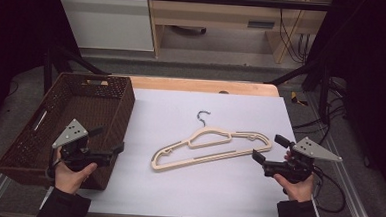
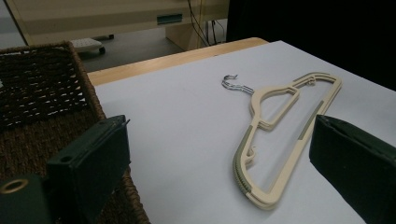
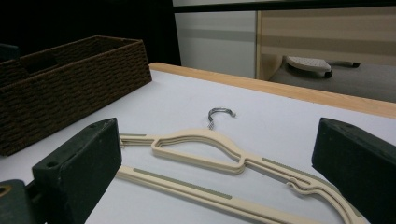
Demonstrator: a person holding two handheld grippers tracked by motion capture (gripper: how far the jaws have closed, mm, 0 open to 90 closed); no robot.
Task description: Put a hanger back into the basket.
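- The right gripper (image 1: 266,148), a black two-jaw tool with a grey three-cornered plate on top, is carried in the person's right hand (image 1: 296,186) at the right edge of the white sheet; its jaws stand wide apart with nothing between them.
- The left gripper (image 1: 107,139), of the same make, sits in the left hand (image 1: 72,175) over the near right corner of the basket, jaws likewise spread and empty.
- Just beside the right gripper's tips lies the cream plastic clothes hanger with a small grey metal hook (image 1: 211,147), flat on the sheet, roughly mid-table. Its hook points toward the far edge, and one shoulder end reaches toward the right gripper.
- In the right gripper view the hanger (image 3: 219,161) looks like a stack of several thin hangers nested together, though the layering is hard to be sure of at this angle.
- Handling, as I judge it: light, stiff and smooth, so it may slide on the sheet rather than lift if nudged. The olive non-slip strips on the bar and shoulder seen in the left gripper view (image 2: 243,154) should give the best bite.
- A pinch across the thin lower bar or the near shoulder end looks easiest; the hook is small and would swivel.
- The dark brown woven rectangular basket (image 1: 65,127) stands at the table's left, well apart from the hanger.
- The pale wooden table (image 1: 202,85) shows beyond the white sheet (image 1: 176,193).
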